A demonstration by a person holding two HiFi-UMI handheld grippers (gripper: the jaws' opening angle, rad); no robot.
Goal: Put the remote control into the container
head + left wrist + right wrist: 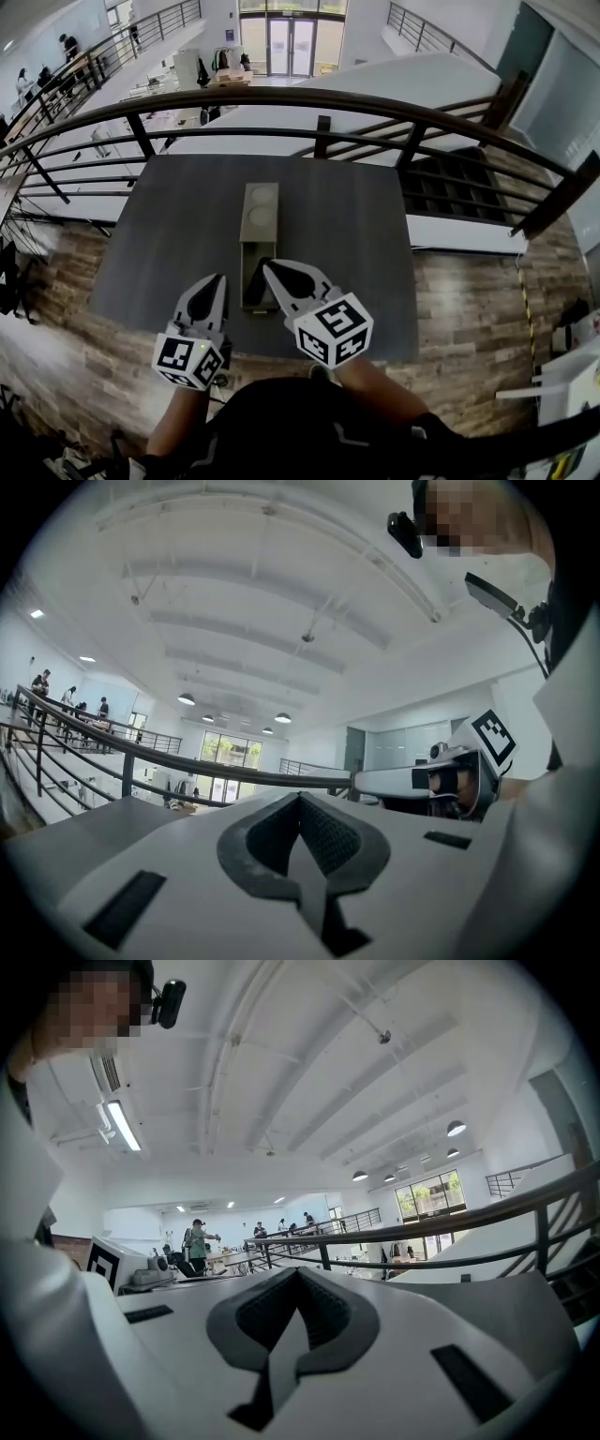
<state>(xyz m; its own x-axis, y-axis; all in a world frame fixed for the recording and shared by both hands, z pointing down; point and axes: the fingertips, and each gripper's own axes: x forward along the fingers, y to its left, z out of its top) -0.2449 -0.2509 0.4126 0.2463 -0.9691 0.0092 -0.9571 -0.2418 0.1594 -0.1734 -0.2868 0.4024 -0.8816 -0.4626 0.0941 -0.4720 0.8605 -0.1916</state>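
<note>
A long olive container (259, 217) lies lengthwise in the middle of the dark grey table (169, 234). Two pale round shapes sit in its far end. Its near half holds something dark (253, 281); I cannot tell whether that is the remote control. My left gripper (217, 278) is raised over the table's near edge, shut and empty. My right gripper (267, 265) is beside it, also shut and empty, its tip over the container's near end. In the left gripper view the left gripper (302, 797) has its jaws together, as does the right gripper (298, 1271) in the right gripper view; both look across the hall.
A dark metal railing (319, 98) curves round the table's far side. Wood-plank floor (469, 309) surrounds the table. People stand in the distance at the far left (37, 70).
</note>
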